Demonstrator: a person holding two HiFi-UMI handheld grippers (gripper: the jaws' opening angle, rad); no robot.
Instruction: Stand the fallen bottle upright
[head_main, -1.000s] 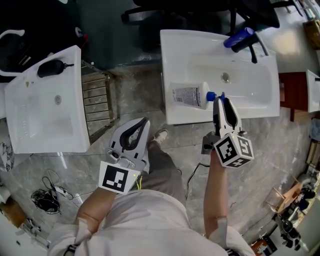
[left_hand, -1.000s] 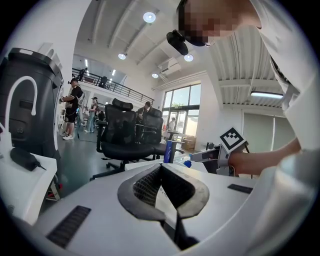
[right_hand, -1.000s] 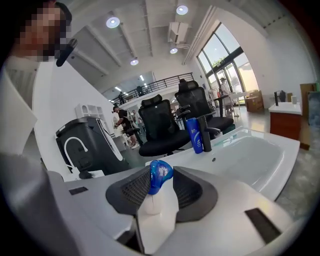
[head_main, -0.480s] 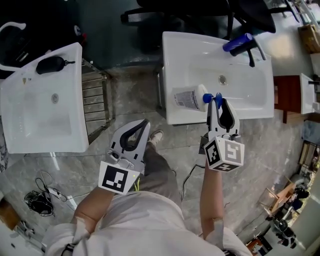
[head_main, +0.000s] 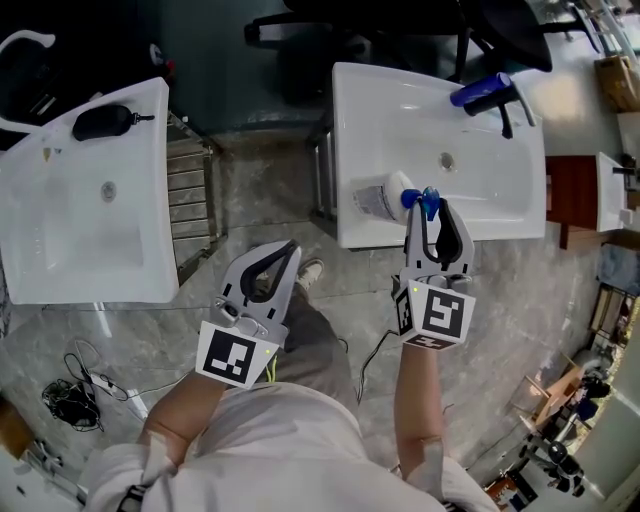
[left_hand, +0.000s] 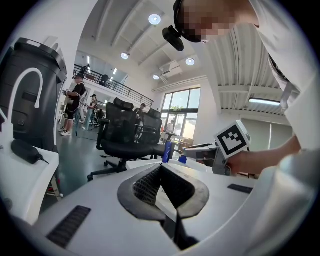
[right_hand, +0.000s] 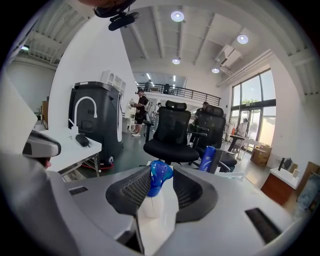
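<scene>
**Head view:** the right gripper (head_main: 428, 210) is clamped just below the blue cap (head_main: 426, 195) of the white plastic bottle (head_main: 380, 200), at the front rim of the white ceramic washbasin (head_main: 360, 110). The bottle's long axis runs left from the jaws.

**Left gripper view:** the left gripper (left_hand: 161, 168) is closed and empty, well short of the washbasin.

**Right gripper view:** the cap sits between the pads, with the body below them.

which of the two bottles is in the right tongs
The white bottle with the blue cap, at the sink's near edge; the right tongs grip its top. The dark blue bottle stands apart at the far edge.
</scene>
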